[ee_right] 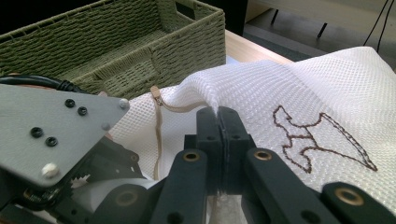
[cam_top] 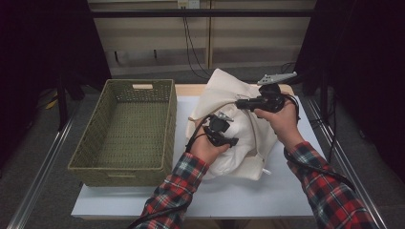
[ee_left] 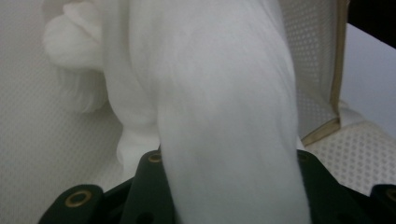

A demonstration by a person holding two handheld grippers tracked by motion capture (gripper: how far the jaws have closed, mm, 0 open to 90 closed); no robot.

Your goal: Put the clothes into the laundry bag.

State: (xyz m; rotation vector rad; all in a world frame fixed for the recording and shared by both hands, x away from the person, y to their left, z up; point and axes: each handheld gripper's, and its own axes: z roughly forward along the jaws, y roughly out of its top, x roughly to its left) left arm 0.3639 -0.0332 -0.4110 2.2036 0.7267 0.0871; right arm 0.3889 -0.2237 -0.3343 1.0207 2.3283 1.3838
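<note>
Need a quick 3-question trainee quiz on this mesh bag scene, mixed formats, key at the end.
1. True or false: the right gripper is shut on the edge of the white mesh bag.
2. What does the left gripper hold between its jaws? A) a white fluffy item B) the basket handle C) a cable
3. On which side of the bag, in the high view, does the green woven basket stand?

Key: 1 true. 2 A, the white fluffy item. 3 Left of the bag, on the table.
</note>
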